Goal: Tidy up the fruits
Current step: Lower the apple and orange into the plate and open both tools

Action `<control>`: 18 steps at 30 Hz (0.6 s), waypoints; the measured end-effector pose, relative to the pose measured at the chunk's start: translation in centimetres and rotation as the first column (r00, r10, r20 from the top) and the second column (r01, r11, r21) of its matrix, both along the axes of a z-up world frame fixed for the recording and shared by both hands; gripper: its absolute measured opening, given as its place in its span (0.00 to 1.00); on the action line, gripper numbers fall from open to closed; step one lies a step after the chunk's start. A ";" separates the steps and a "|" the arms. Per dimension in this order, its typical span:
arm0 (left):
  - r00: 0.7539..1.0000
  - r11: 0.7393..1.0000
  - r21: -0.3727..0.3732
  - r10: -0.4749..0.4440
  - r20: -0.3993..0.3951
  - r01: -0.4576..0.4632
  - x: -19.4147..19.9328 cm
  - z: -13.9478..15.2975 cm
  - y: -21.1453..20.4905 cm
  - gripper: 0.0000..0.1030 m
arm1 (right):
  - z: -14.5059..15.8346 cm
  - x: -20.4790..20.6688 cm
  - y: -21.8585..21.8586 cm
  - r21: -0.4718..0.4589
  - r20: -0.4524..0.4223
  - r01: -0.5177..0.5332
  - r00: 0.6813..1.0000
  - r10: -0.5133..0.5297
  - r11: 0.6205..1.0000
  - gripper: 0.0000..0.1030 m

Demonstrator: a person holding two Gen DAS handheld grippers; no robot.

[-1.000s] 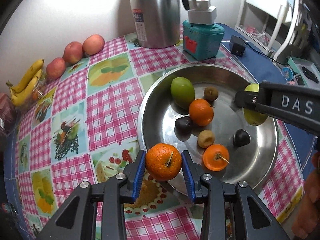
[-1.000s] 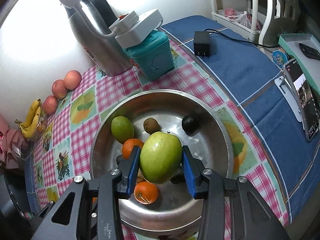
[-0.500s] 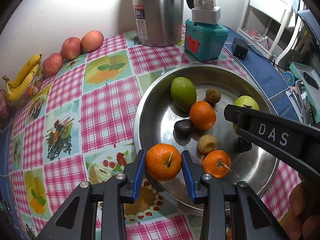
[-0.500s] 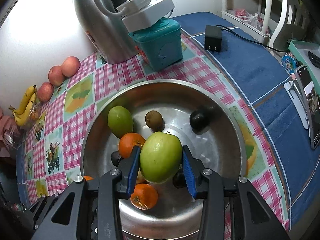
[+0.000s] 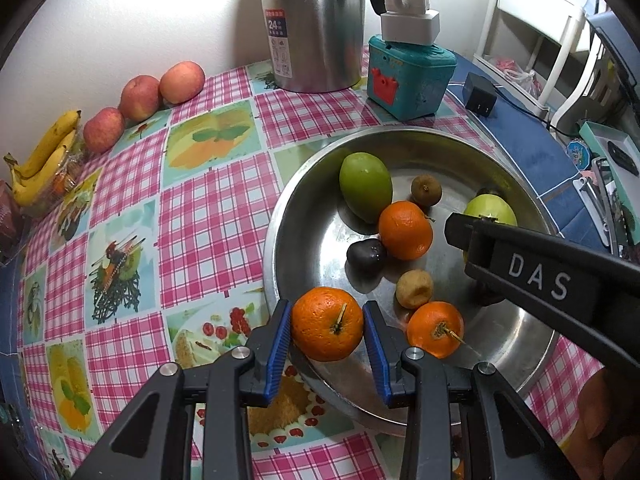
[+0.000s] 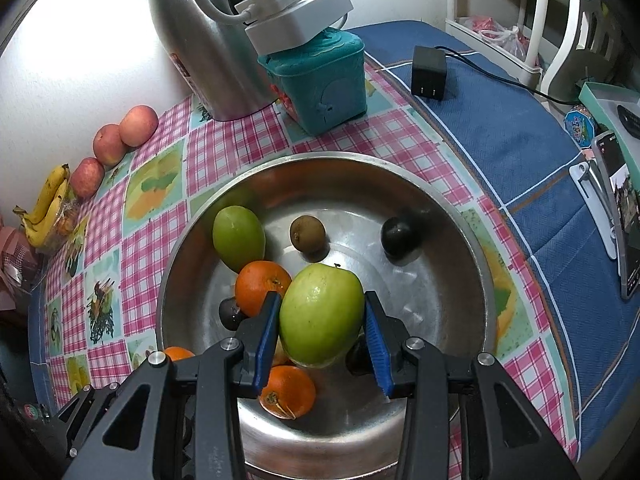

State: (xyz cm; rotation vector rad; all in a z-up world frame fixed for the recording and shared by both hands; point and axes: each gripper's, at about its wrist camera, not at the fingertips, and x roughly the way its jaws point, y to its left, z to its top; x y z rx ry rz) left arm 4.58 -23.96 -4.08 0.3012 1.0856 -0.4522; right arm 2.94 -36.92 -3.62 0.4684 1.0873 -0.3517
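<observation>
A steel bowl [image 5: 304, 216] [image 6: 448, 240] on the checked tablecloth holds a green fruit [image 5: 365, 186], two oranges [image 5: 405, 230], kiwis and dark plums. My left gripper [image 5: 326, 334] is shut on an orange [image 5: 327, 323] over the bowl's near-left rim. My right gripper [image 6: 320, 320] is shut on a green apple [image 6: 320, 314] and holds it above the bowl's middle. The right gripper's arm [image 5: 540, 276] crosses the left wrist view, with the apple [image 5: 490, 210] partly behind it.
Three red apples [image 5: 140, 98] and bananas [image 5: 44, 156] line the wall at the left. A steel thermos [image 5: 316, 24] and a teal box [image 5: 410, 72] with a white power strip stand behind the bowl. A black charger [image 6: 429, 73] and phone [image 6: 624, 208] lie on the blue cloth.
The right gripper has moved with the green apple leftward, further over the bowl. The left gripper holds the orange in about the same place.
</observation>
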 end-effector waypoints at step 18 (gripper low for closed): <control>0.999 1.000 -0.012 -0.023 -0.026 0.023 0.2 -0.4 -0.1 0.39 | -0.8 0.8 0.3 -0.015 -0.010 -0.022 1.000 0.022 1.000 0.41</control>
